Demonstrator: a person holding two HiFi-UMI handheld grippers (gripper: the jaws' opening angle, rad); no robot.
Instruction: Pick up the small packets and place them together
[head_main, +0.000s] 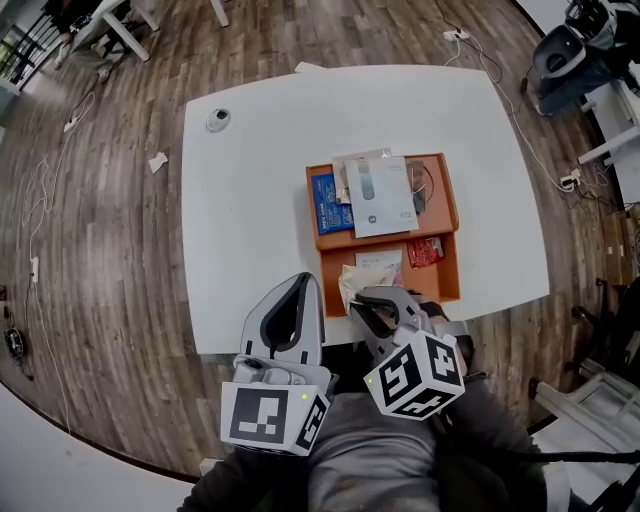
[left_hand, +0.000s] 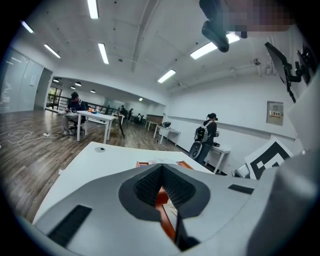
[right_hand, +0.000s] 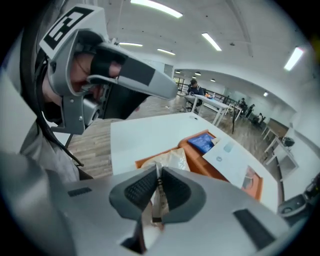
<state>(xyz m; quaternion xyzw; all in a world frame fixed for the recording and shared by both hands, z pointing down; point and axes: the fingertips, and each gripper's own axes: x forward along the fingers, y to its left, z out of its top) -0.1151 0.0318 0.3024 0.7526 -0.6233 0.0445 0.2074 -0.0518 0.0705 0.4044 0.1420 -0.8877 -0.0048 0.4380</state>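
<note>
On the table (head_main: 250, 200), a tray (head_main: 445, 283) holds papers (head_main: 380, 195) behind packets (head_main: 425, 251).

The left gripper (head_main: 303, 284) and the right gripper (head_main: 366, 300) are pale grey moulded shells, each narrowing to two jaws lined with black ribbed pads (left_hand: 172, 186). Dark rectangular slots sit in the shells' flat faces. At its near end each carries a white cube (head_main: 272, 415) printed with black square markers, with a small green light at one corner. The person wears a grey garment (head_main: 370, 465). A black strap or glove covers part of the left hand (right_hand: 92, 67), and thin black cables (right_hand: 47, 127) run beside it.
</note>
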